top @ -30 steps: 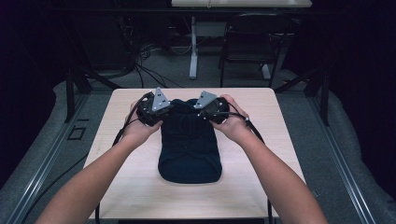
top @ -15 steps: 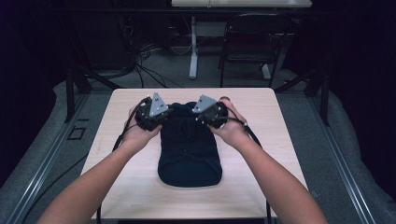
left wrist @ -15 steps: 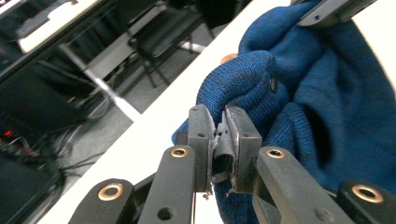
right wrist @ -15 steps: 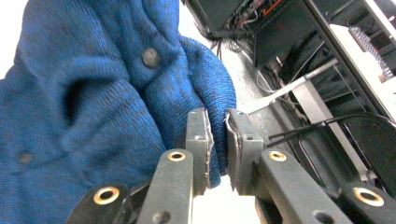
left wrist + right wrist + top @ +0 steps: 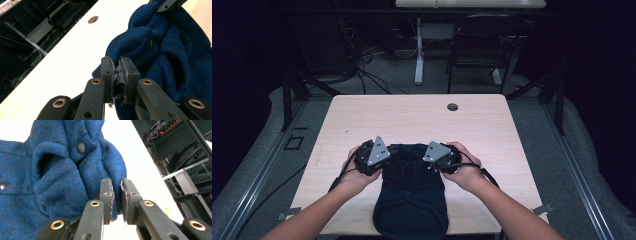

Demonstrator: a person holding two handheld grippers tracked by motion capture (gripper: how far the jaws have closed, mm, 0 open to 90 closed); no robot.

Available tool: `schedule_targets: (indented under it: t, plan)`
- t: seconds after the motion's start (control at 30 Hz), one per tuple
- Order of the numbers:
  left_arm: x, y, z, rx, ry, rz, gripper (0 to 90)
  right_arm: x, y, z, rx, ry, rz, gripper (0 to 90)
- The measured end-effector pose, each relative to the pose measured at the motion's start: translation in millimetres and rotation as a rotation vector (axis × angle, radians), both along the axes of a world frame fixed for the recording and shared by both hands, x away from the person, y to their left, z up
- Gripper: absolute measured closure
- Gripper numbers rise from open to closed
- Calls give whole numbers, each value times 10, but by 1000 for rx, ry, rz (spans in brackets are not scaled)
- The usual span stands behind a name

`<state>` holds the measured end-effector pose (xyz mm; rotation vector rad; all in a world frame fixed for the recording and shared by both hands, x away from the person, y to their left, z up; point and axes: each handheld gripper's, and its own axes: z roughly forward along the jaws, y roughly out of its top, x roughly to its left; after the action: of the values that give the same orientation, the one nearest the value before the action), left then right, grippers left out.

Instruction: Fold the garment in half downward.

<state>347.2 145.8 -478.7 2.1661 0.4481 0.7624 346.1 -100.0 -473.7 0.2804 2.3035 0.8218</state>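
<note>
A dark blue knitted garment (image 5: 412, 200) with snap buttons lies lengthwise on the light wooden table (image 5: 412, 120), its lower end at the near edge. My left gripper (image 5: 387, 154) is at the garment's far left corner. In the left gripper view, the left gripper (image 5: 119, 67) is shut on a bunched fold of the knit (image 5: 160, 50). My right gripper (image 5: 431, 157) is at the far right corner. The right gripper view shows the right gripper (image 5: 117, 192) shut on a fold of the garment (image 5: 57, 177). The far end of the fabric is bunched between the two grippers.
A round cable hole (image 5: 452, 106) sits near the table's far edge. Beyond the table stand a dark chair (image 5: 477, 50) and a white table leg (image 5: 418, 55), with cables on the floor. The far half of the tabletop is bare wood.
Both hands have come toward the near edge and lower, dragging the garment with them. Its lower end now reaches the table's near edge. Both grips are unchanged.
</note>
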Motion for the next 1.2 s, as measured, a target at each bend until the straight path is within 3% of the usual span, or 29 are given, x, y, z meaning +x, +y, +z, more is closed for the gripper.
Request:
schedule_targets:
  t: [0.2,0.47,0.53,0.6,0.67,0.7,0.8,1.03,1.13,1.2]
  plan:
    - [109,2,61,-11,8,22,818,84,-27,52,12,2,-21,800]
    - [333,-47,166,-14,-11,66,818,275,16,183,5,-23,-52,799]
    - [405,-60,270,-6,-41,78,818,345,37,249,-7,-43,-55,799]
    - [453,-49,445,-42,-71,93,817,403,46,365,-1,-69,-73,799]
    - [412,-28,662,-114,-131,77,817,425,38,557,43,-112,-86,797]
    - [385,-23,693,-121,-142,68,816,392,18,678,89,-150,-92,796]
    - [291,-33,586,-79,-135,39,815,310,-27,688,120,-169,-83,794]
    - [2,-96,125,32,-88,-24,815,38,-63,236,44,-113,-35,793]
    - [-51,-102,15,43,-62,-32,815,-53,-72,99,29,-92,-20,793]
    - [-66,-102,-35,26,-42,-27,815,-83,-90,43,26,-77,-19,793]
